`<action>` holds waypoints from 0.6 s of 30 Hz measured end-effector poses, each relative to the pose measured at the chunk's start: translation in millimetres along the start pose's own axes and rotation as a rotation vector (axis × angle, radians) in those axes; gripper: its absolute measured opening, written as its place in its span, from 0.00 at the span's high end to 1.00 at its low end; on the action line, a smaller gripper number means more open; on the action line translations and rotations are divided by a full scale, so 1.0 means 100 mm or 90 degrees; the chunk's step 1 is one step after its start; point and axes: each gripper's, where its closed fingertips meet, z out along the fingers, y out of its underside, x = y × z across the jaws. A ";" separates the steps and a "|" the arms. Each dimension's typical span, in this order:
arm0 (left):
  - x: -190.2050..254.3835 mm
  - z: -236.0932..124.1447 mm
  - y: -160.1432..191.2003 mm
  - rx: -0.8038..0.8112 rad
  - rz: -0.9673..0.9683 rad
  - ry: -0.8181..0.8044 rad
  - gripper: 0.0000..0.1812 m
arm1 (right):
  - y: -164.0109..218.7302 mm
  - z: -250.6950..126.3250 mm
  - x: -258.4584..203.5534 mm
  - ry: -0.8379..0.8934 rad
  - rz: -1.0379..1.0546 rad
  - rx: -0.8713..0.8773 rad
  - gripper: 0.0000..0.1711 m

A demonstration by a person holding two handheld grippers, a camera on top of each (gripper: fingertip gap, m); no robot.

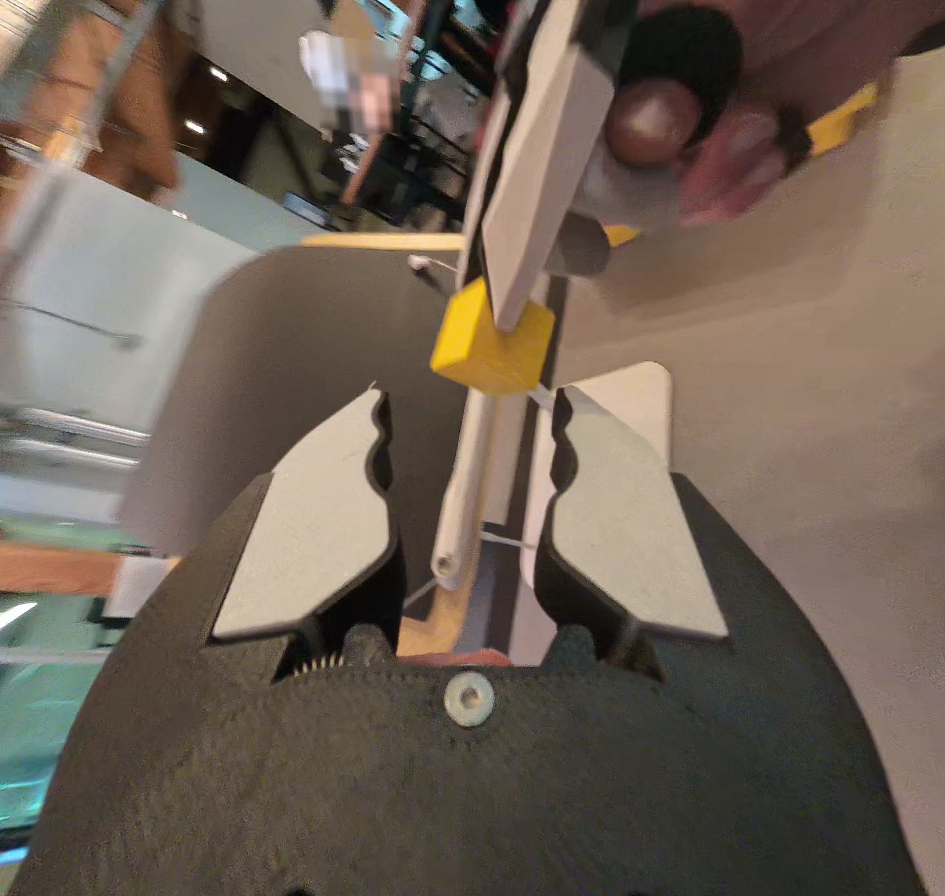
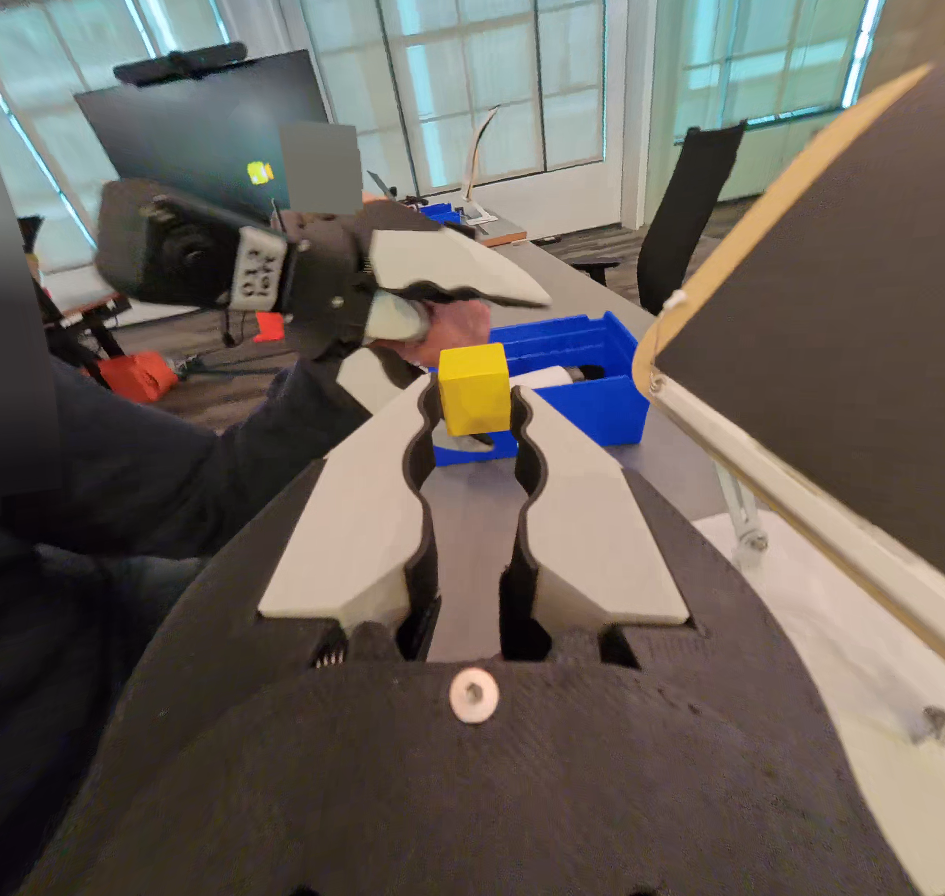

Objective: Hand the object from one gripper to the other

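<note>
My right hand-held gripper [image 2: 473, 403] is clenched on the yellow cube [image 2: 474, 389], which sits pinched between the two fingertips, up in the air above the grey bench [image 2: 572, 283]. In the left wrist view the same cube [image 1: 493, 348] shows at the tip of the right hand-held gripper's pale fingers [image 1: 542, 196], which come down from the top edge with my hand [image 1: 716, 104] wrapped round the handle behind them.

My left hand-held gripper [image 1: 470, 396] is released: its jaws stand wide apart with nothing between them, and the cube is just beyond their tips, not touching either one. From the right wrist view the left hand-held gripper [image 2: 445, 278] is seen side-on, up and to the left of the cube and close to it, with my dark sleeve [image 2: 179, 462] trailing back from it.

Behind the cube a blue bin [image 2: 588, 390] stands on the bench. A dark board [image 2: 818, 309] with a pale wooden edge leans in at the right. The left wrist view is blurred.
</note>
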 end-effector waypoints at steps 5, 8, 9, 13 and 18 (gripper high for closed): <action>0.02 0.13 -0.11 -0.018 0.101 -0.065 0.71 | 0.07 -0.02 0.11 0.008 0.071 -0.010 0.86; 0.05 0.18 -0.09 -0.033 0.135 -0.075 0.82 | 0.07 -0.05 0.15 0.017 0.096 -0.012 0.86; 0.05 0.19 -0.09 -0.034 0.140 -0.076 0.83 | 0.07 -0.05 0.15 0.015 0.103 -0.014 0.86; 0.06 0.21 -0.10 -0.041 0.152 -0.084 0.83 | 0.07 -0.07 0.16 0.023 0.102 -0.023 0.86; 0.04 0.16 -0.11 -0.021 0.083 -0.057 0.84 | 0.07 -0.07 0.17 0.054 0.018 -0.040 0.78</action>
